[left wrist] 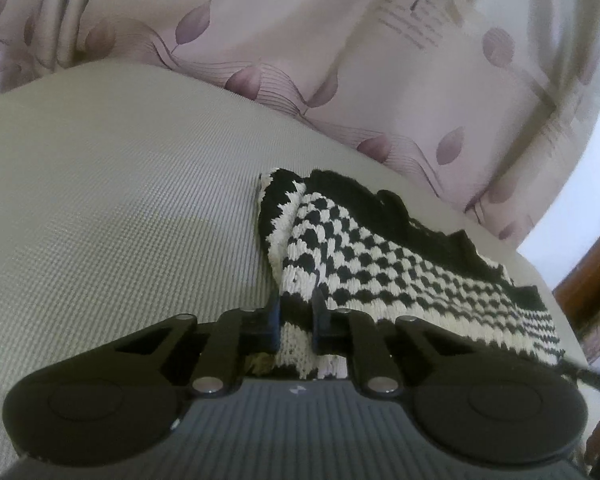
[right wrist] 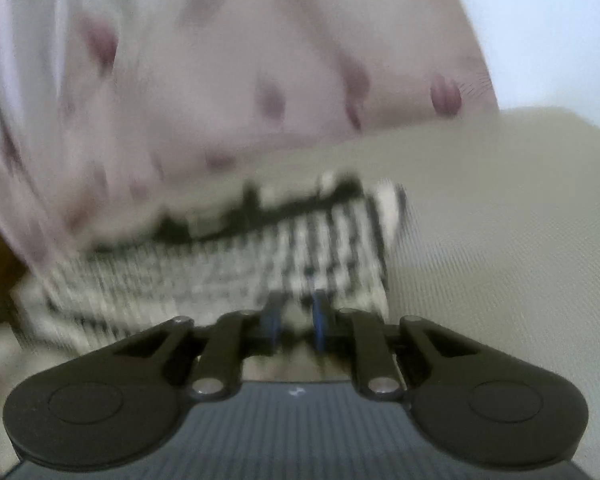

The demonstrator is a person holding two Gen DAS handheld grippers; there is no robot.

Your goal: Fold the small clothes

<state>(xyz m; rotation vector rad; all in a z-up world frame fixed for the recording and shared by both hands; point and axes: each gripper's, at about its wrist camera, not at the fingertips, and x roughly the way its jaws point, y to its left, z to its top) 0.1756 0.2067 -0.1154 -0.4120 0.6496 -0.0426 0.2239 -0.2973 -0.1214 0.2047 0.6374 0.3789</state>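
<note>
A small black-and-white checked knit garment [left wrist: 384,264] lies on a grey-green ribbed cushion [left wrist: 112,216], with a black scalloped far edge. My left gripper [left wrist: 296,308] is shut on the garment's near left edge, with white knit pinched between the fingers. In the right wrist view, which is blurred by motion, the same garment [right wrist: 228,264] lies ahead and to the left. My right gripper [right wrist: 296,308] is at its near right corner with the fingers close together; cloth seems to sit between them.
A pale curtain-like fabric with purple leaf prints [left wrist: 300,40] hangs behind the cushion, seen also in the right wrist view [right wrist: 220,60]. Dark brown wood [left wrist: 588,280] stands at the right edge. The cushion [right wrist: 520,220] spreads to the right of the garment.
</note>
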